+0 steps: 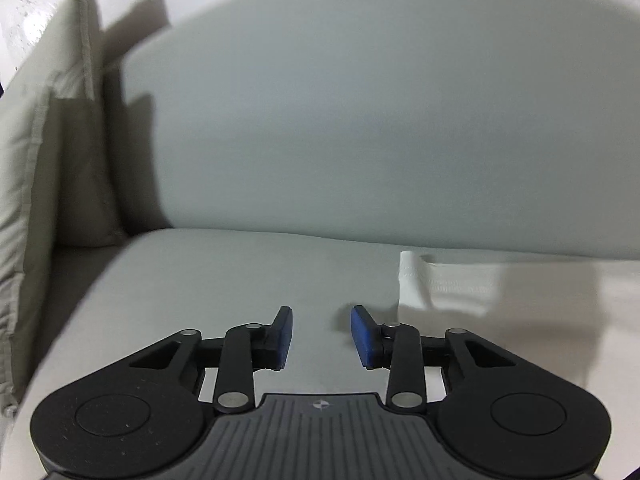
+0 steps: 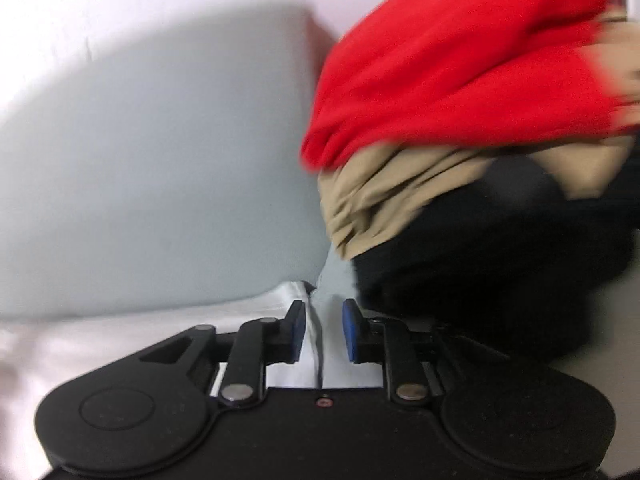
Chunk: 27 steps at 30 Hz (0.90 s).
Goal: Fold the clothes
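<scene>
A white garment lies flat on the grey sofa seat, right of my left gripper. That gripper hovers over bare seat, open, with nothing between its blue pads. In the right wrist view the same white garment spreads to the left, and its right edge runs under my right gripper. The right jaws stand a little apart; the pads do not press on the cloth, and grey seat shows in the gap.
A heap of clothes sits close on the right: a red piece on top, a tan one under it, a black one lowest. The grey backrest rises behind. A beige cushion leans at the left end.
</scene>
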{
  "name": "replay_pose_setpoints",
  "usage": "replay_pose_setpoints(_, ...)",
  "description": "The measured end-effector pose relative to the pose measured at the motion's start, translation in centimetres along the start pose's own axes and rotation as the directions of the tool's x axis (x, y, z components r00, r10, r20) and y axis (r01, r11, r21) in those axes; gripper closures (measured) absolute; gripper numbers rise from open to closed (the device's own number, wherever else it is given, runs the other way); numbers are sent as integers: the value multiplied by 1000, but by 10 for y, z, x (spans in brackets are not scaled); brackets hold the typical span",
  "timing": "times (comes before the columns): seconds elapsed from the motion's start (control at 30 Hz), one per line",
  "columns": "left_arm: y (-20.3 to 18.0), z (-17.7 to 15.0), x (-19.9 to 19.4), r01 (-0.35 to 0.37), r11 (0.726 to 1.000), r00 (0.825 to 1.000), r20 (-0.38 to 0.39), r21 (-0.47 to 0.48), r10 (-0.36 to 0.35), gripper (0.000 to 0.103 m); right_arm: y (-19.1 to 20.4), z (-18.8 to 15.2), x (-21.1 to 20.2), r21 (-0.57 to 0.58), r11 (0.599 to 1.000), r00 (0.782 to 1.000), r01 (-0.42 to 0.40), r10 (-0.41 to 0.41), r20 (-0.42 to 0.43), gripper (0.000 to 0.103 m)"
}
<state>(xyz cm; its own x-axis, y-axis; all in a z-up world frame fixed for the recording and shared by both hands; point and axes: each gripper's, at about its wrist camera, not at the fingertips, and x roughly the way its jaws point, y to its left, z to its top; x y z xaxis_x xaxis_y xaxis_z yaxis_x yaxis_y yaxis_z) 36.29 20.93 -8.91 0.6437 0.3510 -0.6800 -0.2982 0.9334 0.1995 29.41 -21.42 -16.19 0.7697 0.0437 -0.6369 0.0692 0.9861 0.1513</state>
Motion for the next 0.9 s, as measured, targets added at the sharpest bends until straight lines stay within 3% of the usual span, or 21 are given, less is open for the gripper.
replay_pose_setpoints(0.13, 31, -29, -93, 45, 998, 996, 73, 39, -48, 68, -20, -6, -106, 43, 994, 994, -97, 95, 45, 68)
replay_pose_setpoints(0.23, 50, -48, -152, 118, 993, 988, 99, -6, -117, 64, -25, -9, -179, 71, 984, 985, -166, 162, 62, 57)
replay_pose_setpoints(0.33, 50, -58, -180, 166, 985, 983, 91, -45, -161, 64, -22, 3, -213, 77, 970, 972, -230, 226, 60, 48)
replay_pose_setpoints(0.43, 32, -84, -177, 211, 972, 977, 61, -100, -206, 65, -50, 41, -171, 119, 955, 961, -272, 275, -11, 44)
replay_pose_setpoints(0.47, 22, -93, -173, 227, 966, 974, 46, -125, -223, 68, -51, 37, -151, 145, 950, 957, -278, 287, -42, 44)
replay_pose_setpoints(0.53, 4, -108, -149, 237, 959, 971, 25, -154, -236, 70, -54, 29, -111, 197, 937, 945, -287, 311, -104, 61)
replay_pose_setpoints(0.57, -6, -114, -137, 232, 959, 972, 11, -164, -233, 78, -53, 22, -94, 215, 934, 939, -285, 317, -135, 90)
replay_pose_setpoints(0.6, -16, -119, -124, 227, 958, 973, -3, -175, -231, 86, -47, 12, -81, 219, 937, 935, -273, 312, -168, 101)
replay_pose_setpoints(0.73, -34, -131, -83, 225, 953, 971, -33, -204, -236, 87, -28, -18, -39, 217, 950, 931, -225, 276, -241, 101)
replay_pose_setpoints(0.83, -47, -141, -60, 127, 988, 984, -116, -83, -136, 86, -12, -31, -13, 140, 960, 916, -244, 276, -292, 100)
replay_pose_setpoints(0.87, -48, -143, -58, 95, 994, 987, -126, -55, -101, 80, -7, -34, -11, 70, 976, 931, -207, 219, -292, 102)
replay_pose_setpoints(0.9, -48, -143, -59, 67, 997, 990, -124, -36, -71, 79, -4, -36, -14, -17, 994, 961, -108, 100, -257, 103)
